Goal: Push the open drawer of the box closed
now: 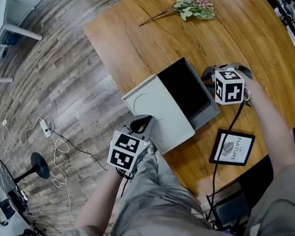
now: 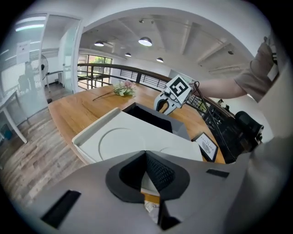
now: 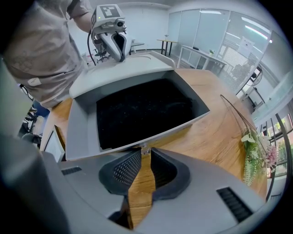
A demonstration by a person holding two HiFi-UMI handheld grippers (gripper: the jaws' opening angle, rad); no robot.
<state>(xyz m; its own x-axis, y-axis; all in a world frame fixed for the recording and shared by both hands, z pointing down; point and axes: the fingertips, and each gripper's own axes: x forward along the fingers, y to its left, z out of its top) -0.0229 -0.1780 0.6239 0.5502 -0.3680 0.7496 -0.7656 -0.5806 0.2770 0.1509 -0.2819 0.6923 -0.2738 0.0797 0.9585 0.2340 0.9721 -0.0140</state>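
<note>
Head view: a pale box [image 1: 154, 111] lies on a wooden table [image 1: 254, 32]. Its drawer [image 1: 184, 89], black inside, is pulled out of one end. The right claw [image 1: 210, 75] is at the drawer's outer wall. The left claw [image 1: 142, 124] is at the box's opposite, closed end. Box and drawer form one long line running from claw to claw.

Left gripper view: the left claw's pads [image 2: 158, 171] are pressed together with nothing between them. The box's closed end sits just ahead of the tips. The open drawer shows beyond the box top, and the right claw is at its far side.

Right gripper view: the right claw's pads [image 3: 128, 169] stand almost together. Only a thin slit is left between them, and bare table wood shows through it. The tips are right up against the outside of the drawer's front wall, with the box straight beyond.

The drawer probably needs a push straight ahead from the right claw, along that long line toward the box. The right claw is the nearer one. The left claw looks placed to brace the box from behind.
</note>
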